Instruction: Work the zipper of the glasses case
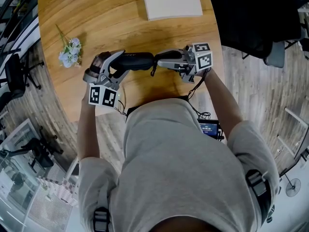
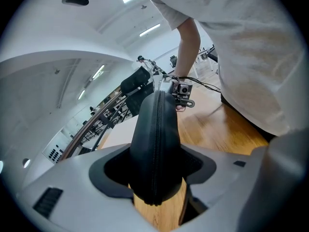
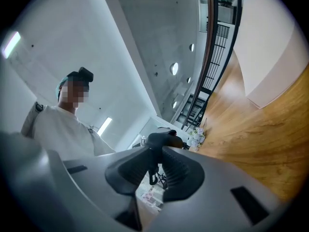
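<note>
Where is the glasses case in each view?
Head view: case upper centre, between left gripper and right gripper.
Left gripper view: case centre, clamped in the jaws.
Right gripper view: lower centre, case end beyond jaws pinching its pull.
Shared landmark: the wooden table.

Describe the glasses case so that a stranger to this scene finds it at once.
Over the near part of the rounded wooden table, two hand-held grippers meet. The glasses case hangs between them, one end in the left gripper, its zipper pull pinched by the right gripper. It alone is black, oblong and zippered; the flower bunch and white board are pale and lie flat.
</note>
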A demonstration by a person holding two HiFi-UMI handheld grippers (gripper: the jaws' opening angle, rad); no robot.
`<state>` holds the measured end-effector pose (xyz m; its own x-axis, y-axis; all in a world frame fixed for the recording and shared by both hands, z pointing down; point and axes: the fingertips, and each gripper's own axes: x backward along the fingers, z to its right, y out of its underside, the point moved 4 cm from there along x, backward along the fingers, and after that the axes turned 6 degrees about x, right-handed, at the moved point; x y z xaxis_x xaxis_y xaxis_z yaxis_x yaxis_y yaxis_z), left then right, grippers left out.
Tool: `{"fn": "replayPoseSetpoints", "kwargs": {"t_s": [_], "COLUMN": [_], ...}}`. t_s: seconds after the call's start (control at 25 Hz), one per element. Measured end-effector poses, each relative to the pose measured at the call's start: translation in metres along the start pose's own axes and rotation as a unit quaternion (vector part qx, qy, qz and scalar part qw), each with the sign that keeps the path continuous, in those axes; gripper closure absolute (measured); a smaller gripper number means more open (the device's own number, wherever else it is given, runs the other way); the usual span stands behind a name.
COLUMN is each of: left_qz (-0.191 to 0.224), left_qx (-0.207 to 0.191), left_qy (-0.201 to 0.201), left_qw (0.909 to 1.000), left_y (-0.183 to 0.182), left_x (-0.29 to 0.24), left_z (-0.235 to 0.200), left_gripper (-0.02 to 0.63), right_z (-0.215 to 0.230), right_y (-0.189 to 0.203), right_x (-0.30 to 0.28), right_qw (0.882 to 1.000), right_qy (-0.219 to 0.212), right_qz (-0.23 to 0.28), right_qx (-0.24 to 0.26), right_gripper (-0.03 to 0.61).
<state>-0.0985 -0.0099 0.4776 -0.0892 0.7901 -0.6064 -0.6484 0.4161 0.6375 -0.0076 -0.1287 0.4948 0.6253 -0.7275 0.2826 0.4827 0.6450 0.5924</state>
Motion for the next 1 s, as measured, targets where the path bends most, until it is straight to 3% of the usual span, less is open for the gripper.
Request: {"fn": "replayPoseSetpoints", "kwargs": {"t_s": [0.08, 0.2, 0.4, 0.52, 0.64, 0.84, 1.0], "left_qz": [-0.006, -0.013, -0.027, -0.050, -0.076, -0.135, -0.154], "left_qx": [0.000, 0.005, 0.024, 0.038, 0.052, 0.104, 0.129], "left_qy": [-0.005, -0.015, -0.025, -0.029, -0.037, -0.048, -0.057], "left_qw": [1.0000, 0.9998, 0.9991, 0.9976, 0.9950, 0.9841, 0.9780], "left_y": [0.003, 0.006, 0.008, 0.013, 0.019, 0.030, 0.034], "left_x": [-0.001, -0.001, -0.005, -0.010, -0.016, -0.031, -0.038], "left_z": [-0.002, -0.006, -0.007, -0.004, -0.001, 0.010, 0.014], "left_gripper": [0.328, 0.328, 0.328, 0.328, 0.328, 0.333, 0.337], "right_z": [0.001, -0.002, -0.002, 0.000, 0.005, 0.011, 0.007], "right_y": [-0.002, -0.008, -0.013, -0.013, -0.014, -0.010, -0.011], "right_x": [0.001, 0.002, 0.003, 0.003, 0.002, -0.001, -0.004], "right_qw": [1.000, 0.999, 0.993, 0.984, 0.967, 0.917, 0.906], "right_qy": [0.012, 0.030, 0.078, 0.126, 0.188, 0.291, 0.319], "right_qz": [-0.002, 0.000, -0.008, -0.032, -0.063, -0.133, -0.134], "right_qx": [0.018, 0.044, 0.084, 0.119, 0.158, 0.239, 0.242], "right_gripper": [0.525, 0.549, 0.551, 0.551, 0.552, 0.552, 0.553]}}
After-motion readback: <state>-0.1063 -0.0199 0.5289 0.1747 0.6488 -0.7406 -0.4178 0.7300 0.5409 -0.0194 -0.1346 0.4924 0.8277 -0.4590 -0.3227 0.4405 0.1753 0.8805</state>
